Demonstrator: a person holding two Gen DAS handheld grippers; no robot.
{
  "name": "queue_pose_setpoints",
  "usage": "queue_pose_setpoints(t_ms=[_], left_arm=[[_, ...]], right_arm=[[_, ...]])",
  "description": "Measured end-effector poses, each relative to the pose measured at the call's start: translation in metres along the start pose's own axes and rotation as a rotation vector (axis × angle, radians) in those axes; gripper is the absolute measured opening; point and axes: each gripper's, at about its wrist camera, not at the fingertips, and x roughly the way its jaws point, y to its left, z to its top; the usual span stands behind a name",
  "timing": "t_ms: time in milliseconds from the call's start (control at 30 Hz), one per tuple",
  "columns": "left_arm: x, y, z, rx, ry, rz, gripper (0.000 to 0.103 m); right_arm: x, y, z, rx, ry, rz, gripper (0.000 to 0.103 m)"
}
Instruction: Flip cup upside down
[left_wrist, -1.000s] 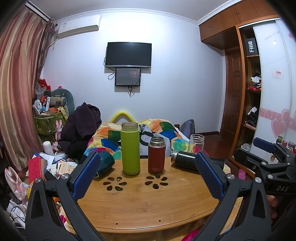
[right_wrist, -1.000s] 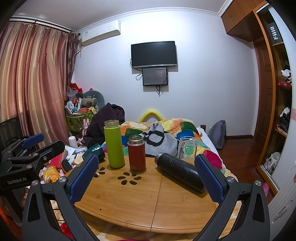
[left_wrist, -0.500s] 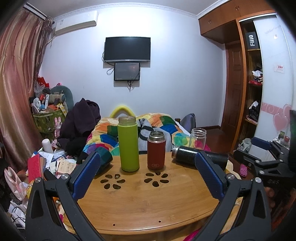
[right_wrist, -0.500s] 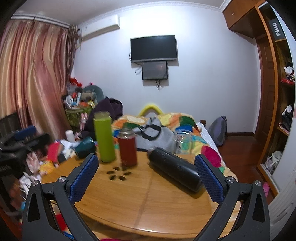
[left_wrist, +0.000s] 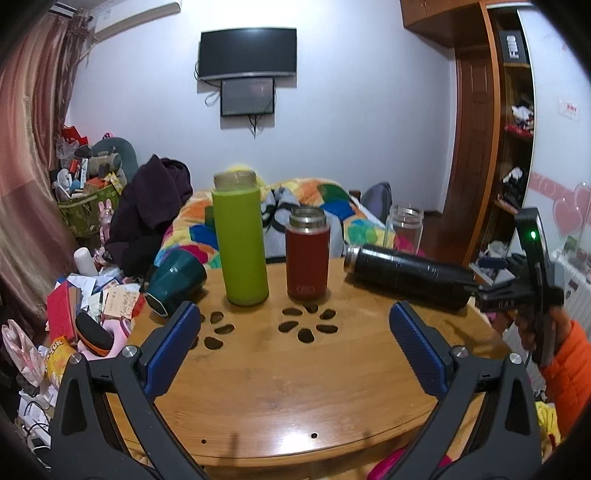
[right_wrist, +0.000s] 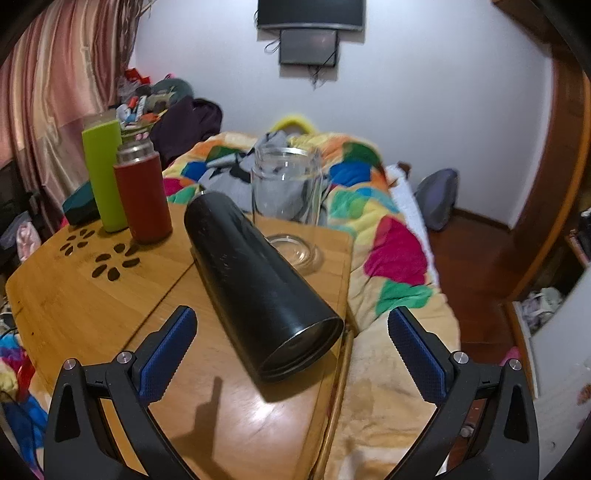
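Round wooden table (left_wrist: 295, 373) holds everything. Long black metal cup (right_wrist: 255, 280) lies on its side nr the right edge, base toward the right gripper (right_wrist: 291, 350), which gapes wide, empty. Left gripper (left_wrist: 295, 341) likewise spread, w/ nothing held. Tall green bottle (left_wrist: 242, 243), short red flask (left_wrist: 307, 254), clear glass jar (right_wrist: 284, 192) stand upright.

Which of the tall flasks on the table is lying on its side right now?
The black flask, lying with its base toward the right gripper. The green flask and red flask stand upright behind it.
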Motion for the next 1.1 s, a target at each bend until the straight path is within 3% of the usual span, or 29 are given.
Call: queue_pose_setpoints(t_ms=[133, 167, 267, 500, 700, 1100], left_arm=[[0.011, -0.006, -0.005, 0.014, 0.031, 0.001, 0.103], [0.013, -0.007, -0.006, 0.018, 0.038, 0.001, 0.103], [0.017, -0.010, -0.008, 0.028, 0.049, -0.003, 0.103], [0.019, -0.014, -0.011, 0.040, 0.047, -0.015, 0.103], [0.014, -0.013, -0.015, 0.039, 0.019, -0.030, 0.103], [0.018, -0.027, -0.047, 0.111, -0.081, -0.009, 0.103]], right_arm=[[0.021, -0.007, 0.001, -0.002, 0.031, 0.102, 0.102], [0.024, -0.005, 0.001, -0.003, 0.037, 0.111, 0.100], [0.029, -0.003, 0.000, -0.005, 0.045, 0.154, 0.081], [0.022, -0.004, -0.009, 0.023, 0.038, 0.194, 0.072], [0.000, 0.024, -0.020, 0.009, 0.045, 0.163, 0.063], [-0.056, 0.081, -0.023, 0.057, 0.052, 0.047, 0.062]])
